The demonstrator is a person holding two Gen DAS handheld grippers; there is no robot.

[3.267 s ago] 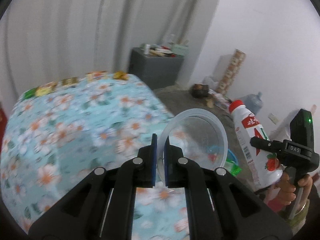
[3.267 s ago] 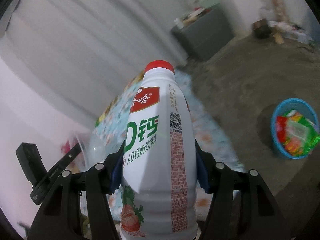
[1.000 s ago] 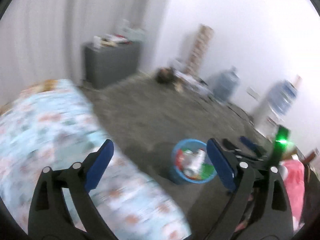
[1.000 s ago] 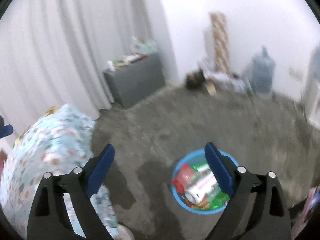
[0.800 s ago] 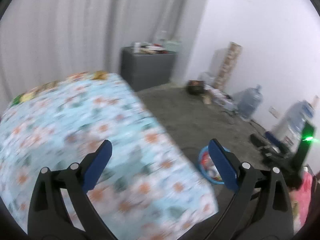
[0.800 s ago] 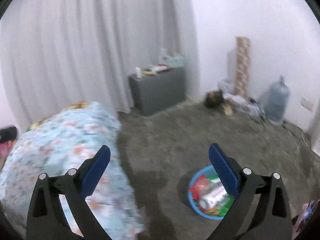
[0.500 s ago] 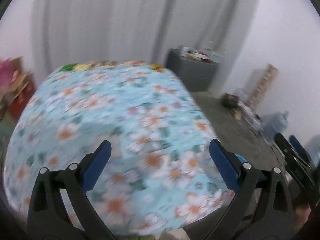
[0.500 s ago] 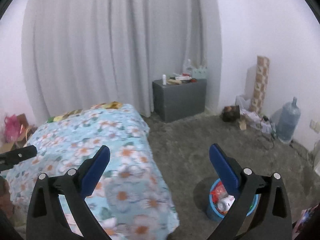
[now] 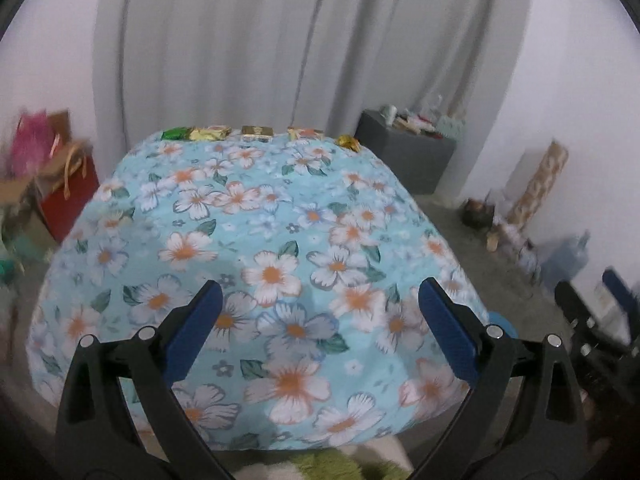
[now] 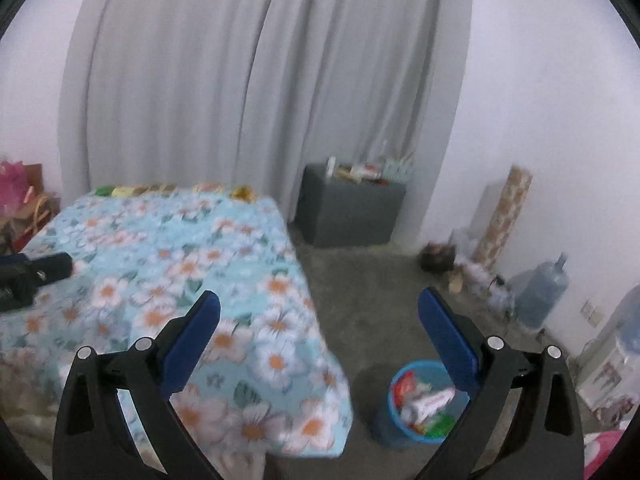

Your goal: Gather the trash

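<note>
My left gripper (image 9: 318, 318) is open and empty above the table with the blue flowered cloth (image 9: 260, 248). Several small wrappers (image 9: 258, 132) lie in a row along the table's far edge. My right gripper (image 10: 318, 330) is open and empty, held above the table's right corner and the floor. A blue bin (image 10: 424, 408) stands on the floor by that corner, holding the white bottle (image 10: 430, 400) and coloured wrappers. The right gripper shows at the right edge of the left wrist view as a dark blur (image 9: 592, 328). The left gripper (image 10: 28, 276) shows at the left edge of the right wrist view.
A grey cabinet (image 10: 350, 212) with clutter on top stands by the curtain. A patterned roll (image 10: 504, 216), a water jug (image 10: 540, 292) and floor clutter line the right wall. A red bag (image 9: 66, 192) and boxes stand left of the table.
Both grippers have swung left from the bin on the floor back toward the flowered table. The bin now sits low at the right. Earlier still, the left held a clear bowl and the right held the bottle.
</note>
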